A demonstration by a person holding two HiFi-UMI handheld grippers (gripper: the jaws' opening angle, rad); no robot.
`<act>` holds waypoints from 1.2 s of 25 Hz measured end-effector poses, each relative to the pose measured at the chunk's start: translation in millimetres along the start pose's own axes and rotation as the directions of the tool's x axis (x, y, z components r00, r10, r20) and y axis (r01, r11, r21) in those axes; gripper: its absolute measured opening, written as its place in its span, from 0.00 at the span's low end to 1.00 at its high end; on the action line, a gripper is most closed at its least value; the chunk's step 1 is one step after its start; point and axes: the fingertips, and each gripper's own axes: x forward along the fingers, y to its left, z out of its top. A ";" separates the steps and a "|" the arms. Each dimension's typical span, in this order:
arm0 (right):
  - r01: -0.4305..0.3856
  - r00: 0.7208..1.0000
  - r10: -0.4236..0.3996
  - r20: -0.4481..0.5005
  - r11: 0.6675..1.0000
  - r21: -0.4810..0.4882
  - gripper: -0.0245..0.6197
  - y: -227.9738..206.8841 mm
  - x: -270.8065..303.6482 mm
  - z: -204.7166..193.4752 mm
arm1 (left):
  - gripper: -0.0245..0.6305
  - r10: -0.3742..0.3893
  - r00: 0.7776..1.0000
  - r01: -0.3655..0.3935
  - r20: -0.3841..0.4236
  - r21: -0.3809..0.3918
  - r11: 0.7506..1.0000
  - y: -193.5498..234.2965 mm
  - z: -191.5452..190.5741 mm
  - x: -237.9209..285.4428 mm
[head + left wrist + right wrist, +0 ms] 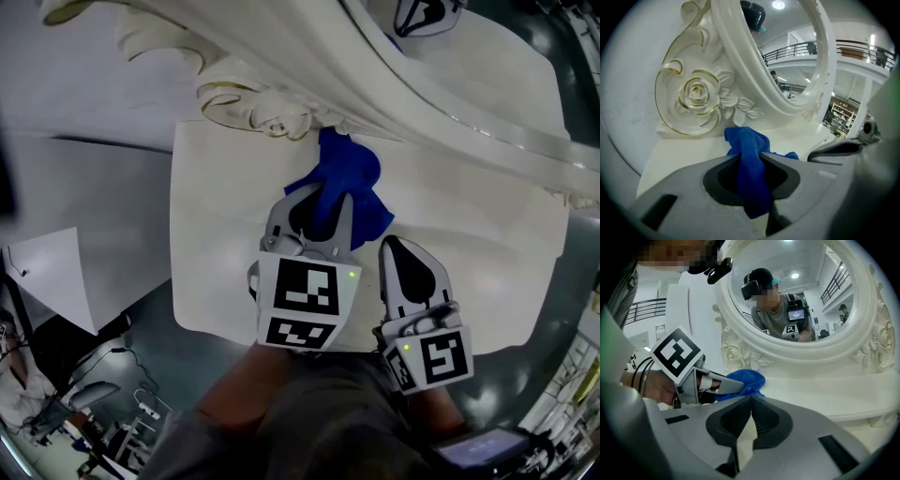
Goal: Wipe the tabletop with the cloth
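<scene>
The left gripper (321, 214) clamps a bunched blue cloth (354, 176) against the white tabletop (220, 244), just before the carved mirror frame (272, 111), apparently to drag it as a wiper, while the right gripper (396, 247), jaws together and empty, keeps clear beside it.

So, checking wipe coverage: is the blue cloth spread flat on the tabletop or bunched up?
Bunched up: the blue cloth is a crumpled wad pinched in the left gripper, not spread over the white tabletop.

Cream tabletop (469, 267) carries blue cloth (349, 176), ornate mirror (427, 89).
</scene>
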 end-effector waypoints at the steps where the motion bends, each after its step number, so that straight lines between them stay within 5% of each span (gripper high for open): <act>1: -0.003 1.000 0.003 -0.001 1.000 -0.002 0.06 4.2 2.6 0.4 | 0.18 0.001 1.000 -0.001 0.000 -0.002 1.000 4.3 -1.1 -2.5; 30: -0.123 0.992 0.121 -0.042 0.990 -0.072 0.06 140.7 69.2 1.5 | 0.18 0.122 0.992 -0.120 0.022 -0.080 0.990 146.5 -43.2 -87.6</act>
